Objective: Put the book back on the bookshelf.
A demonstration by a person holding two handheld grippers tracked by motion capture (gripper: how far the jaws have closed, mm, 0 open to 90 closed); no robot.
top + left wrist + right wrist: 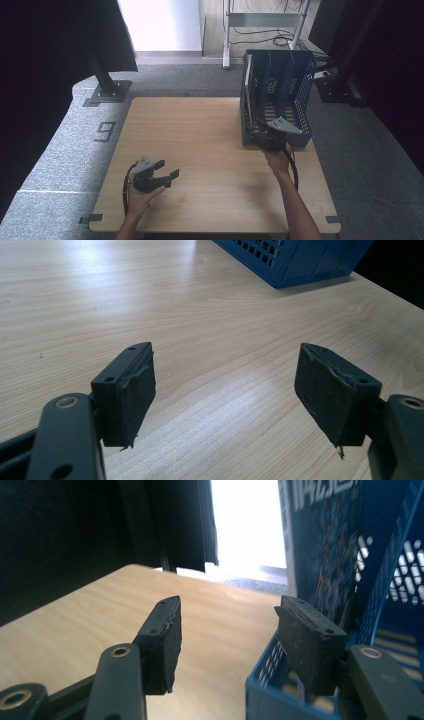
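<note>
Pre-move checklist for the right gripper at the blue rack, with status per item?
1. Right gripper open: ok.
2. Right gripper empty: ok.
3. Right gripper at the blue file rack front corner, one jaw over the low front wall: ok.
4. Book standing upright in the rack's left slot: ok.
5. Jaws lined up on the book: not ok, it stands farther in.
6. Left gripper open, apart on the table: ok.
</note>
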